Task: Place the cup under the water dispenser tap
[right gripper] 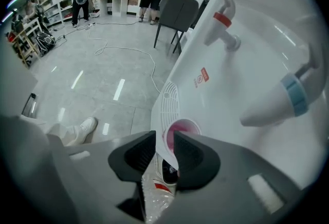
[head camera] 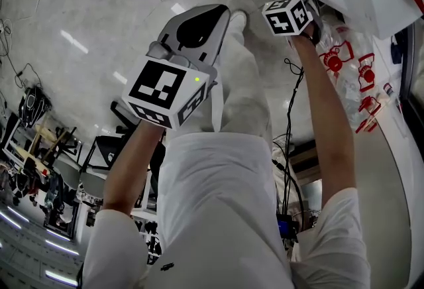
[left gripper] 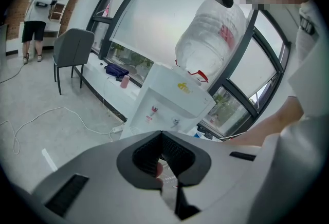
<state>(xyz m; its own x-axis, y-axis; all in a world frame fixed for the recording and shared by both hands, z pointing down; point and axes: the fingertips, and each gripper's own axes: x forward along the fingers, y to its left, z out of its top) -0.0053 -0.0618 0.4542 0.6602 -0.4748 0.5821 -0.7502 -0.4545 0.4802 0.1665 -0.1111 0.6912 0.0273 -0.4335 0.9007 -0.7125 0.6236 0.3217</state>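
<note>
Your right gripper (right gripper: 164, 147) points steeply down at the water dispenser (right gripper: 247, 63). Its fingers (right gripper: 134, 153) stand wide apart and press on nothing. The cup (right gripper: 181, 130), white with a pink inside, stands upright on the slotted drip tray (right gripper: 167, 98), just past the fingertips at their 12 o'clock and free of both pads. In the right gripper view the red tap (right gripper: 222, 20) is at the cup's 1 o'clock and the blue tap (right gripper: 294, 95) at its 3 o'clock. I cannot tell which tap it stands beneath. Your left gripper (left gripper: 162, 135) hangs well apart from the dispenser, its fingertips together with nothing between them.
</note>
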